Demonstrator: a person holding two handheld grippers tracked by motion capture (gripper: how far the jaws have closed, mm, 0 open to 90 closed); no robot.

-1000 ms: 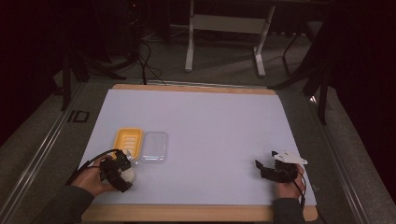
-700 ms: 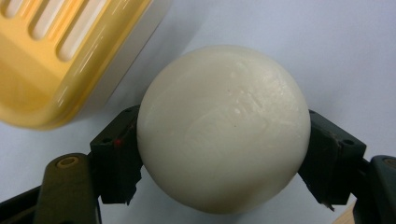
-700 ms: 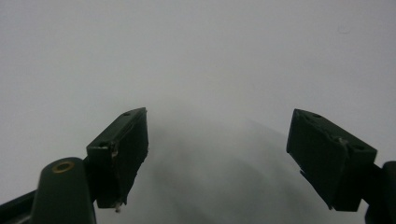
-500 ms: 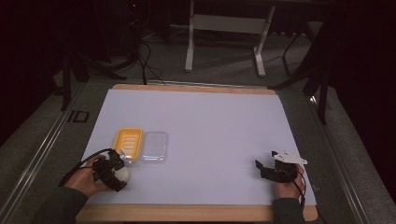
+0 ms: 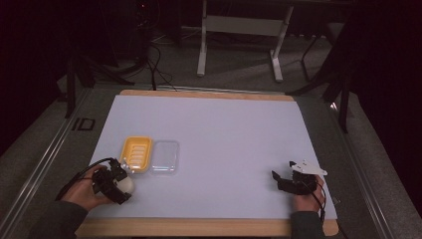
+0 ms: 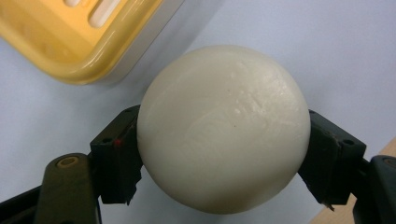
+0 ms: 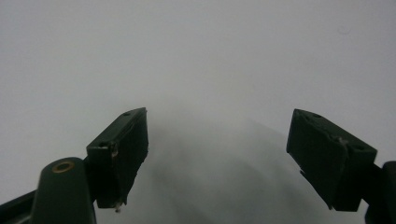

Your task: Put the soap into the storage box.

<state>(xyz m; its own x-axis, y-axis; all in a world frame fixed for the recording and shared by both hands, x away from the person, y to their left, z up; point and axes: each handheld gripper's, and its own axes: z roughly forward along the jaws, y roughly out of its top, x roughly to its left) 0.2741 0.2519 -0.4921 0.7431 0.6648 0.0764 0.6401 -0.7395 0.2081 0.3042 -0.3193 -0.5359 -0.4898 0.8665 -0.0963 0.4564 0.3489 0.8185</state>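
Observation:
A round white soap bar (image 6: pixel 223 128) sits between the two black jaws of my left gripper (image 6: pixel 223 154), which is shut on it from both sides. In the high view that gripper (image 5: pixel 119 185) is at the table's front left, with the white soap bar (image 5: pixel 124 184) just below the yellow soap dish (image 5: pixel 136 152). The yellow soap dish (image 6: pixel 70 37) is close behind the soap in the left gripper view. My right gripper (image 5: pixel 279 180) rests at the front right. Its jaws stand wide open over bare white surface, right gripper (image 7: pixel 217 158) holding nothing.
A clear plastic lid (image 5: pixel 164 156) lies right of the yellow dish. The white sheet (image 5: pixel 219 134) covers a wooden board whose front edge (image 5: pixel 199 228) runs close under both hands. A table frame (image 5: pixel 239 30) stands on the floor beyond.
My left gripper with the soap has drifted a little toward the front-left, away from the yellow dish. The right gripper has stayed where it was.

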